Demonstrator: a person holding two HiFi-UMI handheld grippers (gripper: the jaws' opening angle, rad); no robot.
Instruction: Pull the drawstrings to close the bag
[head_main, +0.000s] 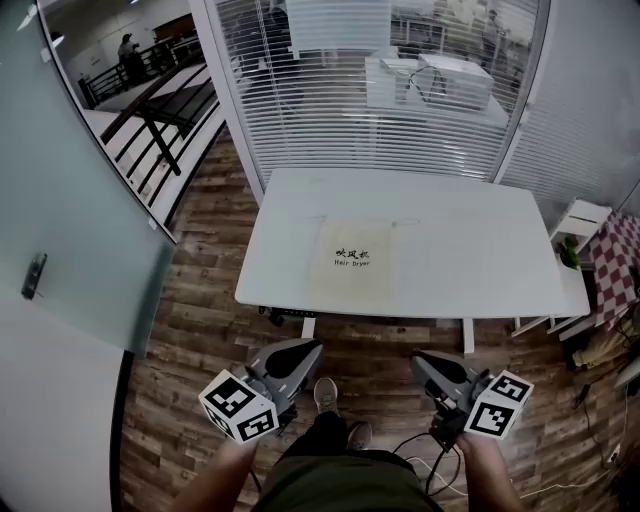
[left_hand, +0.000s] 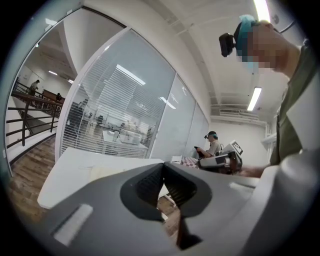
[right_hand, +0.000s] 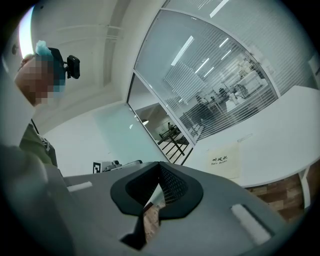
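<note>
- The bag (head_main: 352, 262) lies flat on the desk (head_main: 470, 270), a little left of the desk's middle, with its mouth toward the far edge. It is cream cloth with a dark print on its front that includes the words "Hair Dryer".
- The drawstrings (head_main: 405, 222) show only as faint thin lines running out left and right from the bag's top edge and lying on the desk. Nothing touches them or the bag.
- The left tool (head_main: 308, 348) is held low, close to the person's body and over the wooden floor (head_main: 200, 300), well apart from the desk. In the left gripper view its jaws meet at the tips with nothing between them.
- The right tool (head_main: 422, 360) is held low on the other side, also short of the desk's near edge. In the right gripper view its jaws are together at the tips and hold nothing.
- The person's shoes (head_main: 325, 395) stand on the floor between the two tools.
- Beyond the desk stands a glass wall with blinds (head_main: 380, 90); a frosted glass door (head_main: 60, 250) is at the left.
- A checked cloth (head_main: 615, 265) shows at the right, past the desk's end.
- In the left gripper view another person (left_hand: 214, 145) sits in the background.
</note>
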